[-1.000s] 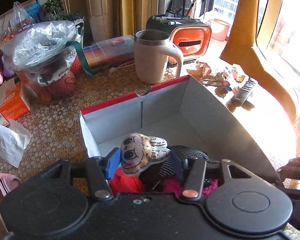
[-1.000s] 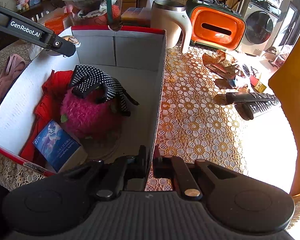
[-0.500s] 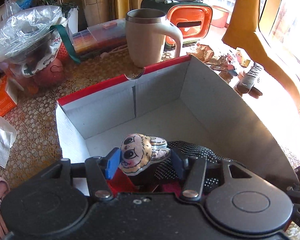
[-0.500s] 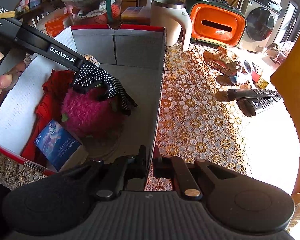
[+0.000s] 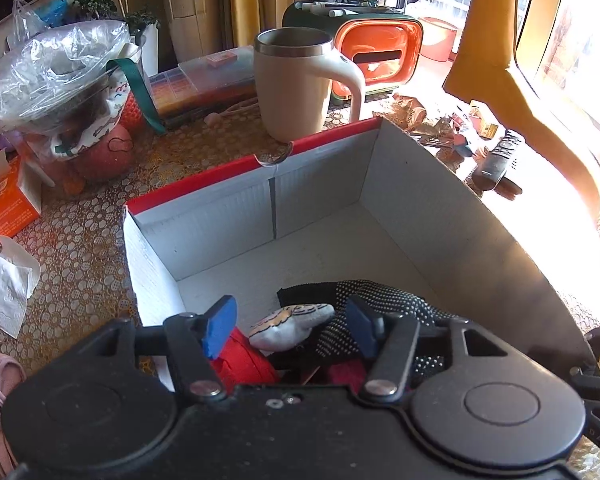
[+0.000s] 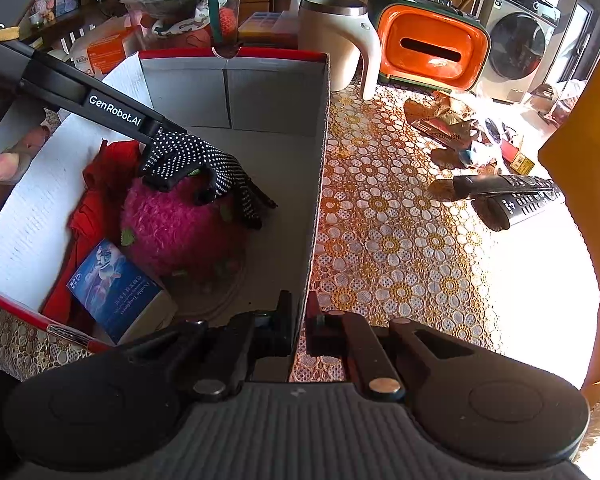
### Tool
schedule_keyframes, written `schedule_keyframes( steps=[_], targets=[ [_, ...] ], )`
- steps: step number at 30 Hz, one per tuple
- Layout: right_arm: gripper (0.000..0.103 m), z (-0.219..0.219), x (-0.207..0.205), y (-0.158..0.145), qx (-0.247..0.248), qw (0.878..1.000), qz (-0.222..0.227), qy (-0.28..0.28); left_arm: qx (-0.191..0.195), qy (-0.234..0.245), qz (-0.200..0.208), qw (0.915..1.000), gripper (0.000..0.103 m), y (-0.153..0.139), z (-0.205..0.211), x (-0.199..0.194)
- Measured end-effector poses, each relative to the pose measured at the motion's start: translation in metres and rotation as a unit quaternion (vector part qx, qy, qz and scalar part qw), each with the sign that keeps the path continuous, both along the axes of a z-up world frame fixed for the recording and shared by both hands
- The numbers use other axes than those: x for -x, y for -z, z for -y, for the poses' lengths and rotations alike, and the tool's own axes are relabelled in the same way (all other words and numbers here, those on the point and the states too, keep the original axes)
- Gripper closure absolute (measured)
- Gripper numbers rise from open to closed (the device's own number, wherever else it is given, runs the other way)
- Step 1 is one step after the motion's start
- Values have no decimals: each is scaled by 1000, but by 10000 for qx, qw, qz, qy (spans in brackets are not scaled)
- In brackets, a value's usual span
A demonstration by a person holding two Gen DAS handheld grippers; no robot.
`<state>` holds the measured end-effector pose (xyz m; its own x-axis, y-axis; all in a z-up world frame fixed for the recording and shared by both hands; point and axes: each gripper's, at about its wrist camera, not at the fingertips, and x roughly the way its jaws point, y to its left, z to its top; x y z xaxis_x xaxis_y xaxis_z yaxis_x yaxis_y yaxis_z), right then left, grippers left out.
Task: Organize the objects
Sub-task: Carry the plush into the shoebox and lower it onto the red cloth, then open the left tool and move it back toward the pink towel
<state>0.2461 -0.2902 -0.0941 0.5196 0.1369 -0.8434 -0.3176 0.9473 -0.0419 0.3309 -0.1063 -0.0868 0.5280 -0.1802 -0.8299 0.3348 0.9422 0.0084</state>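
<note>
A grey cardboard box with a red rim [image 5: 324, 138] [image 6: 260, 56] holds a red cloth [image 6: 108, 168], a pink fuzzy toy [image 6: 172, 228], a black dotted glove [image 6: 196, 156] and a blue booklet [image 6: 112, 284]. My left gripper [image 5: 288, 324] is open inside the box. A small cartoon-face doll [image 5: 292, 320] lies loose between and below its blue pads, on the red cloth. In the right wrist view the left gripper reaches into the box from the left; its tip is hidden behind the glove. My right gripper [image 6: 298, 332] is shut on the box's right wall [image 6: 320, 184].
A beige mug [image 5: 300, 84] and an orange tissue box [image 6: 428, 48] stand behind the box. Two remotes [image 6: 512, 196] and wrappers [image 6: 448, 124] lie on the lace tablecloth to the right. Bags, a ball and cartons [image 5: 8, 200] crowd the left.
My left gripper has moved forward over the box, lowered and opened. The doll it held has dropped from its pads onto the things in the box. The right gripper has kept still.
</note>
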Motion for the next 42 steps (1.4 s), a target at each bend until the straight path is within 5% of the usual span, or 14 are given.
schedule_keyframes(
  steps=[20, 42],
  targets=[
    [97, -3, -1, 2, 112, 9998, -13, 154, 324, -90, 602, 9976, 32, -62, -54, 58],
    [97, -9, -3, 3, 273, 9992, -30, 277, 447, -876, 805, 9919, 2, -64, -143, 130]
  ],
)
